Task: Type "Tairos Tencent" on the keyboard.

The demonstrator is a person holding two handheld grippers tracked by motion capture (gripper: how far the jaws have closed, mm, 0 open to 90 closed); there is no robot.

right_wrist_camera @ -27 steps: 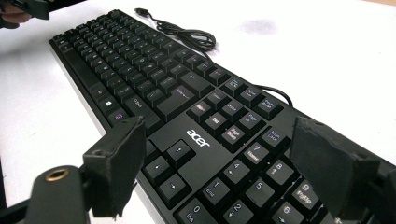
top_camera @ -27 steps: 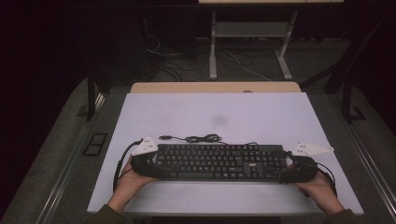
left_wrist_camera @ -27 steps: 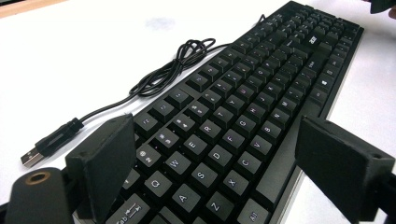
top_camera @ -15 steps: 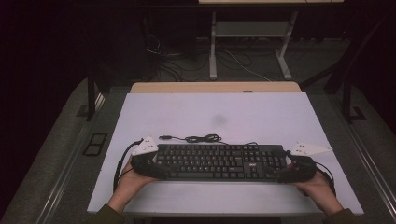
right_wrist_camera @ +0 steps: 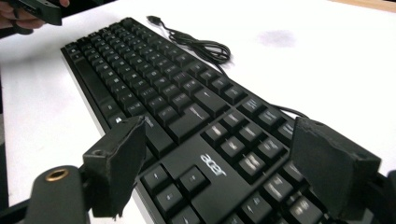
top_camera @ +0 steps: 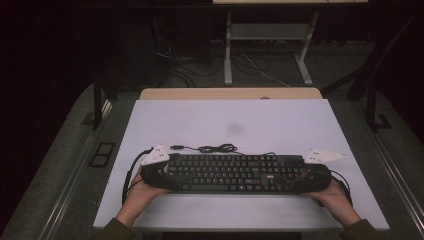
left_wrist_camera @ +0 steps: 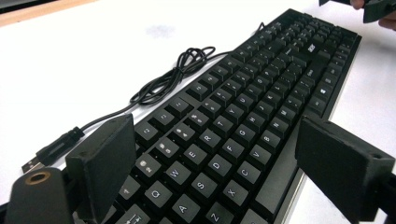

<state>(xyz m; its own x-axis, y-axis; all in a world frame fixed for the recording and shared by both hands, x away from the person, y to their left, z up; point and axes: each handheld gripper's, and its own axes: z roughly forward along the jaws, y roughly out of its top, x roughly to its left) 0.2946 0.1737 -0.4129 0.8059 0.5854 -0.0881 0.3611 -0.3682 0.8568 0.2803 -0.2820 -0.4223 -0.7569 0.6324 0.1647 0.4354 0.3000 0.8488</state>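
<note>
A black keyboard lay flat near the front edge of a white table, long side running left to right. Left gripper sat at the keyboard's left end, right gripper at its right end. Both claws stood wide apart, jaws straddling the keyboard's front & back edges w/o clamping. The keyboard's cable lay bunched on the table just behind it, plug loose.
</note>
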